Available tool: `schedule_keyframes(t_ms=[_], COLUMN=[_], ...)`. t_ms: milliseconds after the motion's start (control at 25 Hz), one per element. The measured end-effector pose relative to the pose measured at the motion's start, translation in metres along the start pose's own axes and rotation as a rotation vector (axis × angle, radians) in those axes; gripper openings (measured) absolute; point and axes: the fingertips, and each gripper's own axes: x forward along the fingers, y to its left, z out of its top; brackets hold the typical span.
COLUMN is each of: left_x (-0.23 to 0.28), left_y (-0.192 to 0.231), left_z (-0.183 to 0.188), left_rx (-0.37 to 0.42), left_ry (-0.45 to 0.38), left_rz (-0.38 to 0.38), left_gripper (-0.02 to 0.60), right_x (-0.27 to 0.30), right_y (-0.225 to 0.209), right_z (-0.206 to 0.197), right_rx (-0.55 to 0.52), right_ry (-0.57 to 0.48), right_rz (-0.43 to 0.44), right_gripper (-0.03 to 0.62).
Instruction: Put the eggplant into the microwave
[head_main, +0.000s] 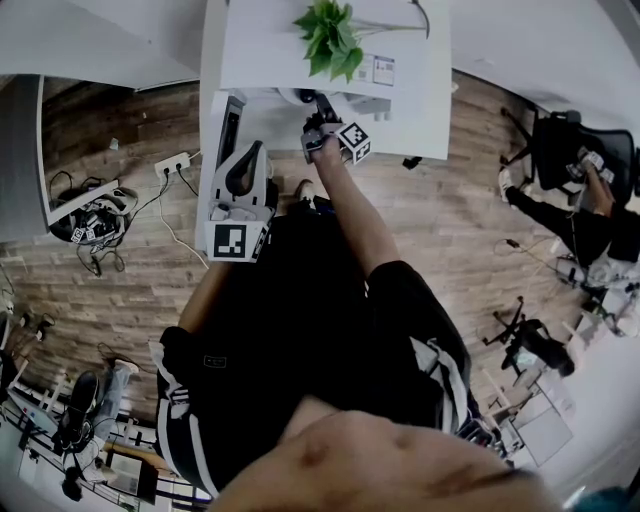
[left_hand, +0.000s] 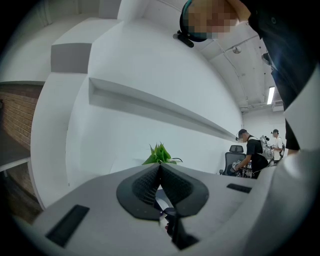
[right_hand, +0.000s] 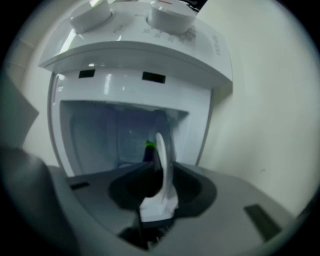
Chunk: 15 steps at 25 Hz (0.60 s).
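The white microwave (right_hand: 135, 60) fills the right gripper view, its two knobs at the top of the picture. Its cavity is in sight, and the eggplant (right_hand: 148, 150), dark with a green stem, lies inside it. My right gripper (right_hand: 161, 172) is shut on the microwave's white door handle (right_hand: 165, 160), a thin curved bar running up between the jaws. In the head view my right gripper (head_main: 318, 125) reaches out to the microwave (head_main: 345, 100) on the white table (head_main: 420, 110). My left gripper (head_main: 236, 150) is held back near my body, shut and holding nothing (left_hand: 160, 175).
A green potted plant (head_main: 330, 40) stands at the back of the table, also ahead of the left gripper as the plant (left_hand: 160, 154). White wall and a shelf (left_hand: 150, 105) are behind it. People and an office chair (left_hand: 232, 160) are far right. Cables lie on the wood floor (head_main: 120, 210).
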Motion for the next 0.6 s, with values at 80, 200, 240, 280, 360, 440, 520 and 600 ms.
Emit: schedule_keyframes(t_ms=[80, 200, 240, 280, 360, 440, 520, 600], left_x=[0.001, 0.001, 0.001, 0.001, 0.001, 0.002, 0.002, 0.001], left_y=[-0.002, -0.004, -0.004, -0.005, -0.006, -0.007, -0.007, -0.007], left_z=[-0.001, -0.002, -0.002, -0.001, -0.002, 0.0, 0.0, -0.002], left_rx=[0.001, -0.001, 0.003, 0.007, 0.004, -0.005, -0.006, 0.003], left_ry=[-0.001, -0.003, -0.006, -0.007, -0.005, -0.005, -0.002, 0.003], left_rz=[-0.004, -0.006, -0.007, -0.009, -0.012, -0.009, -0.007, -0.008], left_gripper=[0.032, 0.032, 0.032, 0.032, 0.032, 0.032, 0.032, 0.032], right_x=[-0.003, -0.01, -0.013, -0.016, -0.022, -0.028, -0.035, -0.038], right_y=[0.001, 0.004, 0.005, 0.006, 0.01, 0.014, 0.02, 0.024], right_z=[0.0, 0.0, 0.0, 0.001, 0.002, 0.003, 0.004, 0.002], right_rx=[-0.048, -0.165, -0.208, -0.248, -0.328, -0.437, -0.577, -0.718], right_ry=[0.016, 0.036, 0.04, 0.043, 0.047, 0.045, 0.045, 0.054], right_rz=[-0.018, -0.058, -0.065, -0.071, -0.084, -0.102, -0.119, -0.128], right_gripper=[0.126, 0.127, 0.127, 0.127, 0.126, 0.109, 0.066, 0.05])
